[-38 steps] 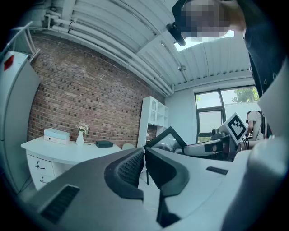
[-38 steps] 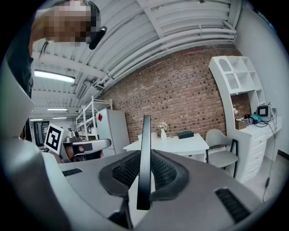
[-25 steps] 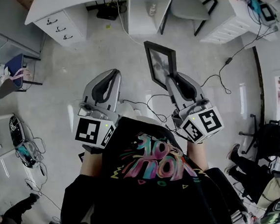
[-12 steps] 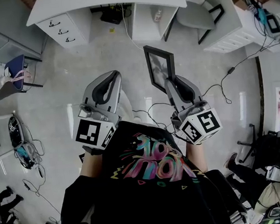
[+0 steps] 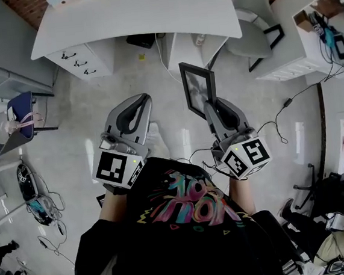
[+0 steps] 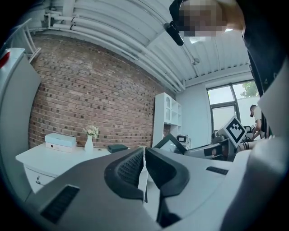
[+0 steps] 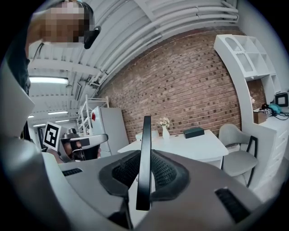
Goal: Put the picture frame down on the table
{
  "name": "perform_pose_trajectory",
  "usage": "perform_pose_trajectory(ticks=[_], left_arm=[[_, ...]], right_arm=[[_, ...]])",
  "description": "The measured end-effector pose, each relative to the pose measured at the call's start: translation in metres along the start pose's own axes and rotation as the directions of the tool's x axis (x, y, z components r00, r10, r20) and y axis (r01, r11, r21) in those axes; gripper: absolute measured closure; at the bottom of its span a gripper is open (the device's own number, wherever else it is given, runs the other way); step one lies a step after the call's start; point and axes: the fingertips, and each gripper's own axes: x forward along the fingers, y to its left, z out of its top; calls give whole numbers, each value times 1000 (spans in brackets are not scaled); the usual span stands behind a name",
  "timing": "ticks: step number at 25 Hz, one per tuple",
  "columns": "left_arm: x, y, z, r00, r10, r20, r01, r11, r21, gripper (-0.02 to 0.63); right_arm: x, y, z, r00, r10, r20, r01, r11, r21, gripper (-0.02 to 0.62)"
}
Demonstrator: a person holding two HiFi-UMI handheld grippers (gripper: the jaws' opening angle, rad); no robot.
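Floor (image 5: 79,112): pale and glossy, fills most of the head view, with cables trailing at 3 and 8 o'clock.
Tabletop (image 5: 136,16): white, at 12 o'clock in the head view, well apart from both tongs.
Chair (image 5: 256,17): grey, at 1 o'clock, just beside the tabletop's right end.
Drawer unit (image 5: 82,58): white, under the tabletop's left end, at 11 o'clock.
Right tongs (image 5: 212,107): clamped on the lower edge of the picture frame, both ribbed pads pressing on it (image 7: 145,173).
Left tongs (image 5: 139,101): closed together with nothing between them (image 6: 144,164), at 9 o'clock of the right tongs.
Picture frame (image 5: 198,89): black, upright on its edge, held in the air over the floor, short of the tabletop.
Dark box (image 7: 194,132): on the tabletop, at 3 o'clock of the vase.
Vase (image 7: 165,131): white, holds pale flowers, stands on the tabletop.
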Motion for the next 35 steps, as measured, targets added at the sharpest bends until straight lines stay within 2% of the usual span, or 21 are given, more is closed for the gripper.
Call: perform_pose_trajectory(ticks=[10, 17, 22, 29, 35], left_arm=[[69, 100, 10, 999, -40, -12, 40, 999, -3, 572], [89, 127, 10, 995, -95, -7, 95, 995, 10, 572], [109, 138, 9, 993, -113, -15, 113, 994, 5, 572], [152, 171, 5, 995, -95, -14, 96, 995, 7, 572], [223, 203, 11, 999, -54, -2, 54, 999, 3, 572]], right_arm=[[115, -31, 33, 999, -44, 0, 44, 999, 8, 509], [148, -41, 41, 995, -97, 38, 96, 995, 34, 508], [159, -56, 46, 992, -123, 25, 122, 991, 47, 508], [208, -87, 50, 994, -106, 18, 105, 993, 49, 508], [267, -144, 73, 998, -66, 0, 66, 997, 29, 509]])
